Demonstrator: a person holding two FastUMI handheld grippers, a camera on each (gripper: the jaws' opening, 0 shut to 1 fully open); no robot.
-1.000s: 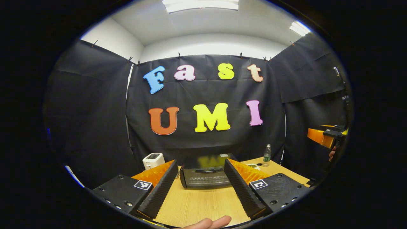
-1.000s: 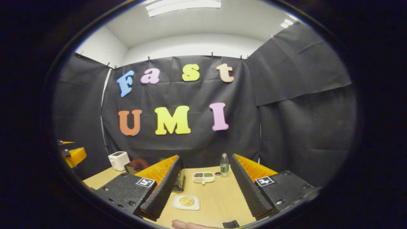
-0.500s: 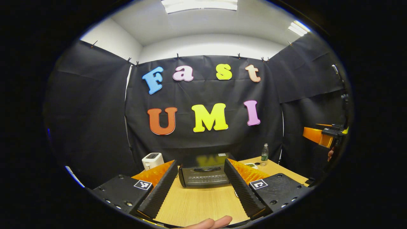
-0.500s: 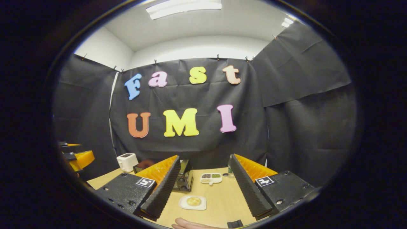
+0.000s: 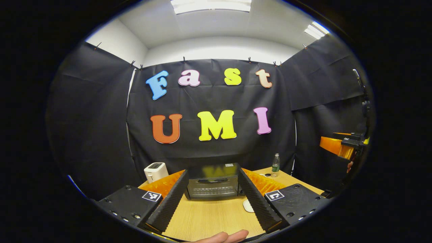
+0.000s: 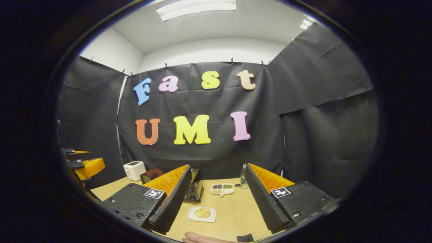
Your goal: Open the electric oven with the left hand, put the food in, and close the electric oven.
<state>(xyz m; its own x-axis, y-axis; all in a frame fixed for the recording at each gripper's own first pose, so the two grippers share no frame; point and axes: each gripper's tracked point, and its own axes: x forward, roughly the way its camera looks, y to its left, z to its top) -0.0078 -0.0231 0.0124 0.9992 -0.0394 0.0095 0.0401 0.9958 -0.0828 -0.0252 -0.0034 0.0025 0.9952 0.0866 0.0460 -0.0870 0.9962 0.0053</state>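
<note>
Oven nearer centre (leftward drift)

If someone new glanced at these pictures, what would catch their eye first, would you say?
Probably the black electric oven, door shut, at the back of the wooden table, framed between the open left gripper. Next, the round bun on its white plate, lying between the open right gripper with a small compartment dish behind it.

Recording booth, staged as a kitchen corner inside an office-type room. Black cloth walls clipped up on all sides, white ceiling with panel lights above. Wooden bench carries kitchen props: black oven, white toaster, water bottle, sectioned dish, plate of food.
</note>
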